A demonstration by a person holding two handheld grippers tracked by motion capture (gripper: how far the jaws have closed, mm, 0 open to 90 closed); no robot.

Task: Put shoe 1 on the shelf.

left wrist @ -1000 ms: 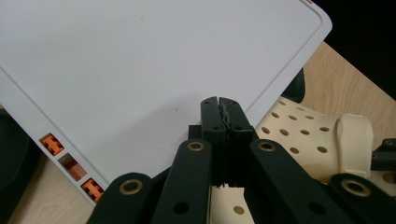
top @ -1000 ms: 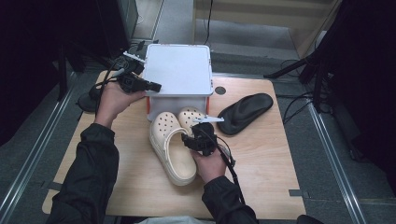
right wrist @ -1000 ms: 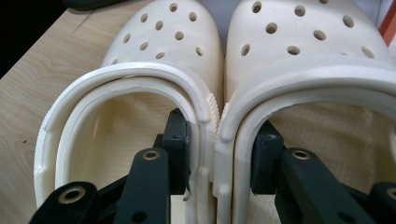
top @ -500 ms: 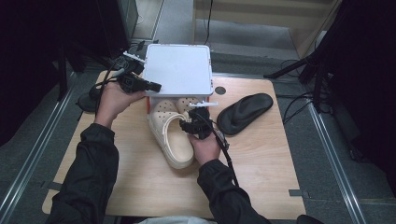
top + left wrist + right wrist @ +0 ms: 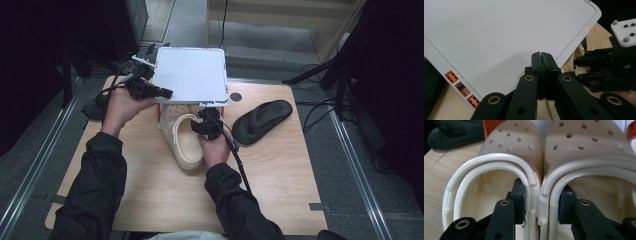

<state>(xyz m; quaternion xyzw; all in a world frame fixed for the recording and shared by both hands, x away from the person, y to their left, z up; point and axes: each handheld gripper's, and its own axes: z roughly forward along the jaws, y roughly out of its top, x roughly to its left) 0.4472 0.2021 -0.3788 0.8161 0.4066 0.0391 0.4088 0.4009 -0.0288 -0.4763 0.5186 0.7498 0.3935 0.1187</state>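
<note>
Cream clogs (image 5: 539,170) sit at table centre, toes under the white lid (image 5: 191,75). My right gripper view shows what I cannot see from above: right gripper (image 5: 541,203) pinching both inner walls together. Left gripper (image 5: 543,62), at ten o'clock, is pressed together on the lid's edge.
</note>
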